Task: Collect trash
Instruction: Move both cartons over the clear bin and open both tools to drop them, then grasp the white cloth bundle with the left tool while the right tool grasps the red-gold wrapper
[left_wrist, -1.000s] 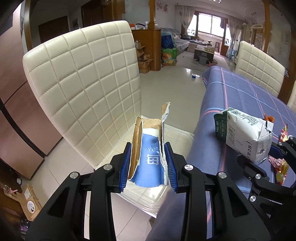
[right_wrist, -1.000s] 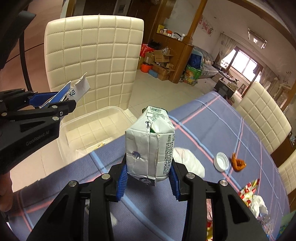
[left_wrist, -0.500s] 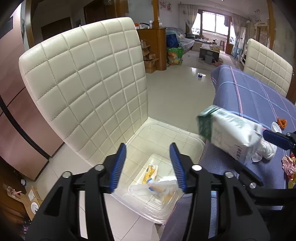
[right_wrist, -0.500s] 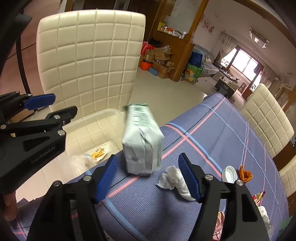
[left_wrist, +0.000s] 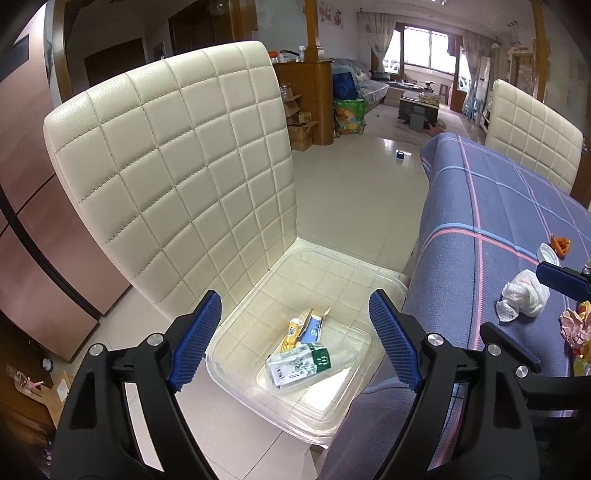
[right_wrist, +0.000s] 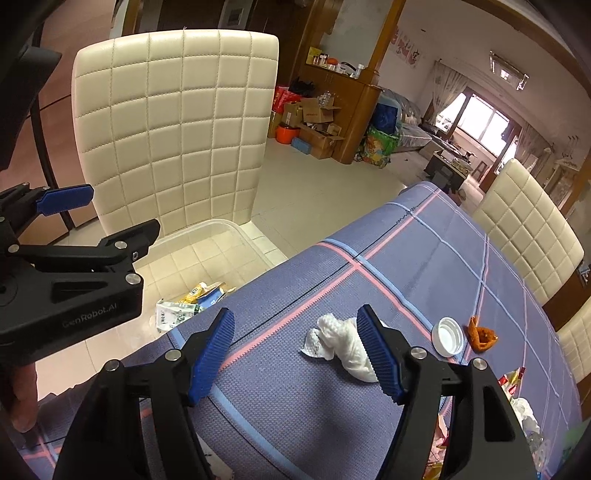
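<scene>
Tissue (right_wrist: 345, 345) could snag the tablecloth (right_wrist: 424, 266) if the right gripper (right_wrist: 295, 354) (jaws open, empty) digs in, while the left gripper (left_wrist: 295, 339), jaws opening with nothing between them, hangs over the bin (left_wrist: 258, 295).

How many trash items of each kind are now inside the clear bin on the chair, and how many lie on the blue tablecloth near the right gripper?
In the bin:
Cartons: 2, a green-and-white one and a torn blue one
Yellow wrappers: 1

On the tablecloth:
Tissues: 1
White caps: 1
Orange scraps: 1

Total: 6, not counting the crumpled wrappers cut off at the picture's edge.
</scene>
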